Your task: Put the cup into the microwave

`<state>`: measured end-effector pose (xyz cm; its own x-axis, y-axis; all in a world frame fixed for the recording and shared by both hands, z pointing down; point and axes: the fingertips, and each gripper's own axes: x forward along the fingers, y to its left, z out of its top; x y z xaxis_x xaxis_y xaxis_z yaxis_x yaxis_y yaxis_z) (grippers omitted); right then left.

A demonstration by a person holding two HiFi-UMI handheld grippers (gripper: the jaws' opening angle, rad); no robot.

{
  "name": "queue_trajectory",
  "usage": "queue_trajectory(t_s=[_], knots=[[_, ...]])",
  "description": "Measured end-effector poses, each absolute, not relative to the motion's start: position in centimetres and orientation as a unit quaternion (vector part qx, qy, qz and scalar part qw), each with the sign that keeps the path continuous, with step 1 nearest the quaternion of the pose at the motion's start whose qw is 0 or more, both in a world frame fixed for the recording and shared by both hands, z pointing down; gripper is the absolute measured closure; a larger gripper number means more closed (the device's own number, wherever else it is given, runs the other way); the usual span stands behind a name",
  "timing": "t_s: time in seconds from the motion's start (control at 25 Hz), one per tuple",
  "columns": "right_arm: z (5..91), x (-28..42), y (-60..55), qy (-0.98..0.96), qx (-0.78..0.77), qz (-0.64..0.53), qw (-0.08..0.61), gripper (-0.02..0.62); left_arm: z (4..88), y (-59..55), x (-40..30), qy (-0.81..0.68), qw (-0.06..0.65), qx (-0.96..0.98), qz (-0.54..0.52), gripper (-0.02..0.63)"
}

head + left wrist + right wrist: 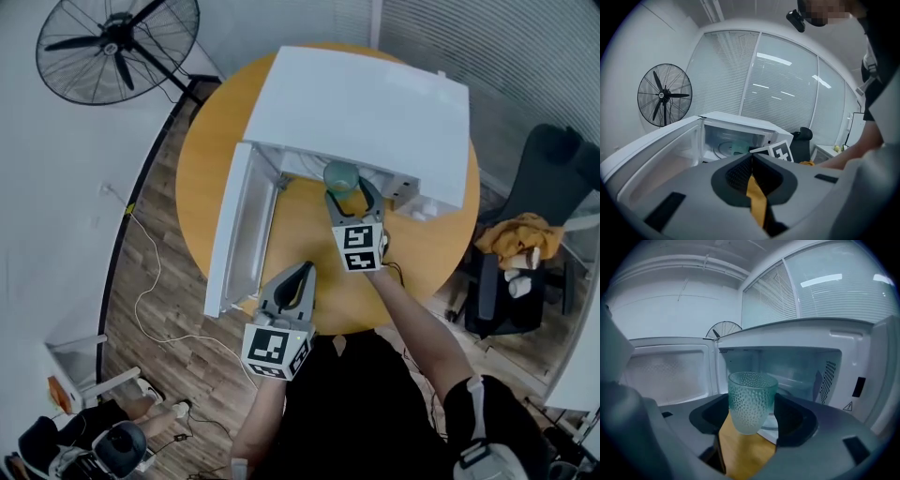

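A pale green dimpled glass cup (pixel 752 401) is held upright between the jaws of my right gripper (pixel 752 420), which is shut on it. In the head view the cup (pixel 341 176) hangs just at the mouth of the white microwave (pixel 366 108), with the right gripper (pixel 349 202) right behind it. The microwave's cavity (pixel 801 371) stands open ahead of the cup, its turntable partly visible. The microwave door (pixel 236 230) is swung wide to the left. My left gripper (pixel 298 278) rests shut and empty near the table's front edge, facing the microwave (pixel 736 140).
The microwave sits on a round wooden table (pixel 211 159). A standing fan (pixel 117 47) is at the back left, a black office chair (pixel 553 169) with orange cloth at the right. A white cable (pixel 145 281) runs over the wooden floor on the left.
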<state>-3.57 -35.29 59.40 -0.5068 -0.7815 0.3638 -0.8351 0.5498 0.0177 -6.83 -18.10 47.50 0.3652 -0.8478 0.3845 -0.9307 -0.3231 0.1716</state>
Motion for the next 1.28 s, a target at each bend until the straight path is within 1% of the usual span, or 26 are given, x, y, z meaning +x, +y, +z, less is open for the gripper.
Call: queue_trajectory(t_s=[0.52,1.28], knots=[[61.5,-4.1,-39.3,-0.843,0.505,0.077,0.17,0.288,49.2,-18.0,-7.8,-0.565,0.205,0.791,0.114,0.608],[62.2,-4.3,-43.0,-0.825,0.534,0.052,0.178,0.287,48.3,-18.1,-7.5,-0.574,0.204,0.786,0.105,0.608]])
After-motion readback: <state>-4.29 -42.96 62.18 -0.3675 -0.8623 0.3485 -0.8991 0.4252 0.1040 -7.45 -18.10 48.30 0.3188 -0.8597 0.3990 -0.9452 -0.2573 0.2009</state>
